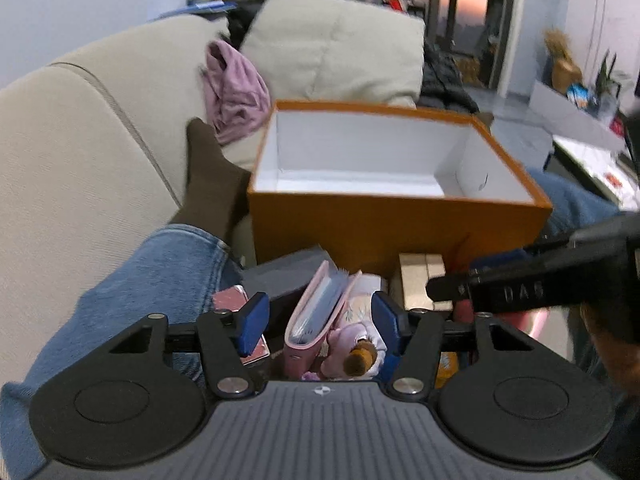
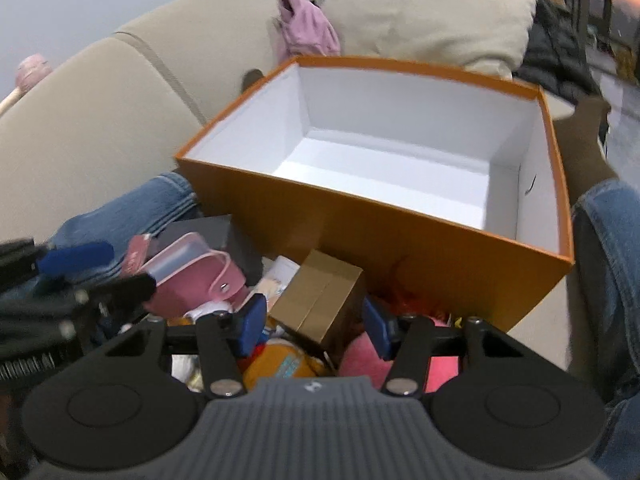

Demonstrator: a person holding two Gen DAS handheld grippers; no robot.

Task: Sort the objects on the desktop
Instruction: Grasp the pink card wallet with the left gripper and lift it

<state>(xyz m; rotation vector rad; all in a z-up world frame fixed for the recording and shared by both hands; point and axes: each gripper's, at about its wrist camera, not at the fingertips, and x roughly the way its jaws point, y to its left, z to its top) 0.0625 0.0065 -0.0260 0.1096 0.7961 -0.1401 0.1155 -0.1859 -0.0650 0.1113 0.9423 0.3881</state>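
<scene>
An open orange box (image 1: pixel 384 224) with a white inside stands empty ahead; it also shows in the right wrist view (image 2: pixel 352 236). Loose objects lie in front of it. My left gripper (image 1: pixel 320 322) is open, its blue pads either side of a pink card holder (image 1: pixel 316 312) standing on edge, not touching it. My right gripper (image 2: pixel 314 326) is open around a small tan cardboard box (image 2: pixel 320 296), with gaps on both sides. That tan box also shows in the left wrist view (image 1: pixel 420 280), as does the right gripper's finger (image 1: pixel 440 288).
A grey box (image 2: pixel 208 232), a small pink card (image 1: pixel 232 300), a doll-printed item (image 1: pixel 356 344), an orange pouch (image 2: pixel 280 364) and a pink soft thing (image 2: pixel 368 356) lie in the pile. Jeans-clad legs (image 1: pixel 152 280) flank the box. A beige sofa (image 1: pixel 80 152) with a pink cloth (image 1: pixel 232 88) is behind.
</scene>
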